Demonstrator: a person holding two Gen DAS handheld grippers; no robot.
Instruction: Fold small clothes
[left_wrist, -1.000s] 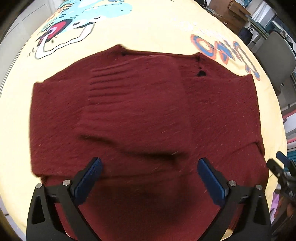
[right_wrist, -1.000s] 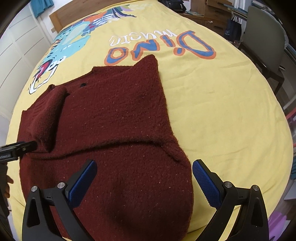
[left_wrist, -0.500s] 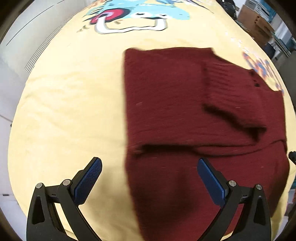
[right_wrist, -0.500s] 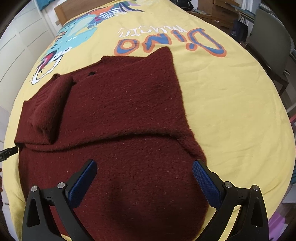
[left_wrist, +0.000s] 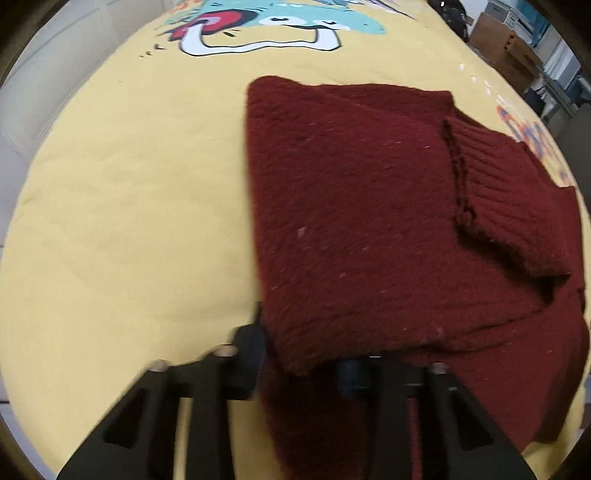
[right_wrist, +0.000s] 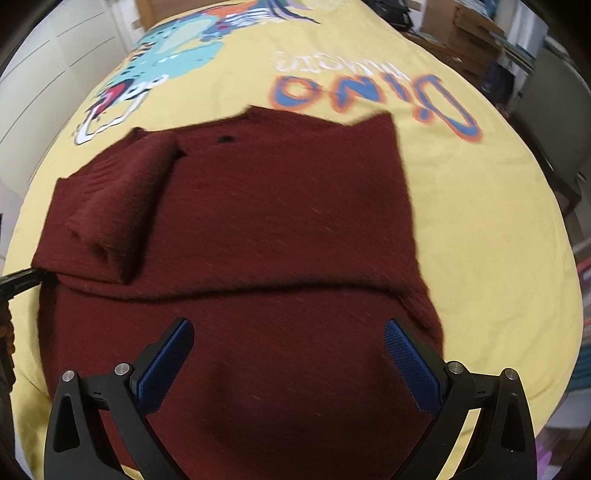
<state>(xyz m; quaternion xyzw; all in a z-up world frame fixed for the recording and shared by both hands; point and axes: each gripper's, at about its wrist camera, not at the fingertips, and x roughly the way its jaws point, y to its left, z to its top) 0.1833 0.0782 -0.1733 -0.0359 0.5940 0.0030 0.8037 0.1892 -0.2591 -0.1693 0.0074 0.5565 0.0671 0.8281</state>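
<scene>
A dark red knitted sweater (left_wrist: 362, 221) lies partly folded on the yellow dinosaur-print cloth (left_wrist: 129, 206), with a ribbed sleeve (left_wrist: 506, 206) laid across it. My left gripper (left_wrist: 306, 358) is shut on the sweater's near left edge, with the knit draped over its fingers. In the right wrist view the sweater (right_wrist: 266, 221) fills the middle. My right gripper (right_wrist: 288, 354) is open and empty, just above the sweater's near part. The left gripper's tip (right_wrist: 18, 280) shows at the sweater's left edge.
The yellow cloth (right_wrist: 498, 221) carries blue "Dino" lettering (right_wrist: 376, 92) beyond the sweater and a dinosaur picture (left_wrist: 258, 26) at the far left. Cardboard boxes (left_wrist: 506, 44) stand behind the table and a grey chair (right_wrist: 554, 122) to the right.
My left gripper has moved to the sweater's left edge and shut on it. My right gripper has moved forward over the sweater and stays open.
</scene>
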